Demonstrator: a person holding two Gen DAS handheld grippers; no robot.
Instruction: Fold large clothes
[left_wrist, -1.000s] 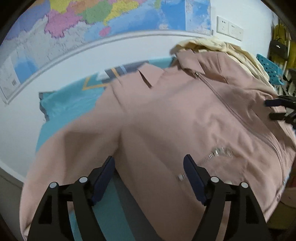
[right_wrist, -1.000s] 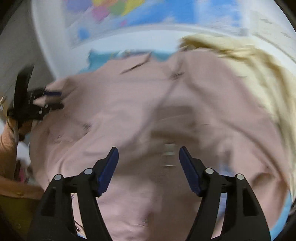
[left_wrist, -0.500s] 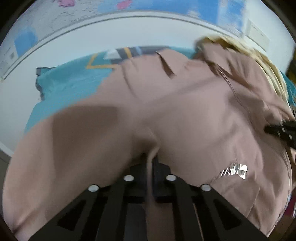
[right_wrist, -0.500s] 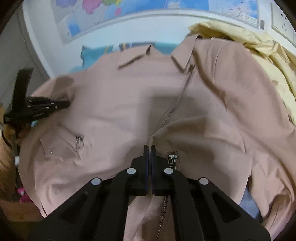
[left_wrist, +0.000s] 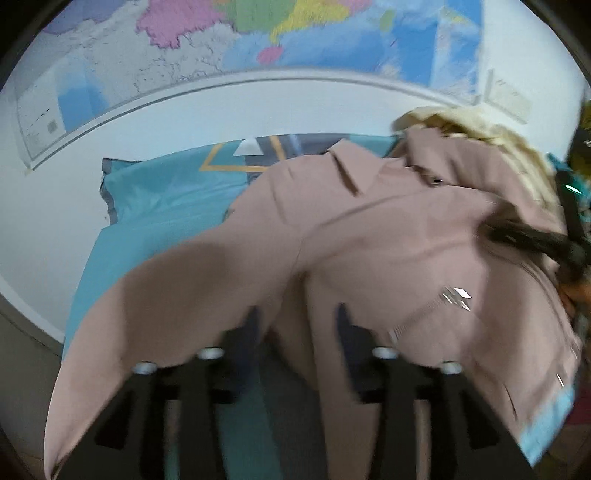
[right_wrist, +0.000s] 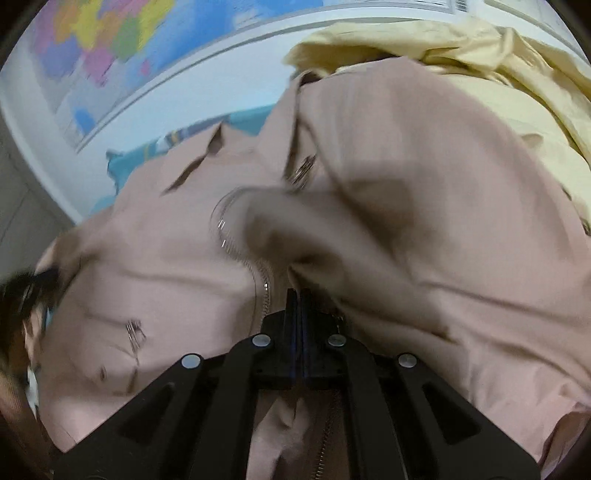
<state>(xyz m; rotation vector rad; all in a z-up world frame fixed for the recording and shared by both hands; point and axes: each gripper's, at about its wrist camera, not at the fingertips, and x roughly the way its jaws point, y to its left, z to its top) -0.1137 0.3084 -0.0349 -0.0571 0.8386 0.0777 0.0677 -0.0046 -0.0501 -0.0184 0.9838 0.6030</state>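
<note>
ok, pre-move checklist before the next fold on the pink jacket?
1. right gripper shut on pink jacket fabric beside the zipper: ok.
2. left gripper holding: not ok, jaws opening, fabric between the pads but not pinched.
3. Jacket flat: not ok, bunched and lifted at centre.
4. yellow garment clear of the jacket: not ok, it lies against the collar end.
5. blue sheet smooth under the jacket: cannot tell.
</note>
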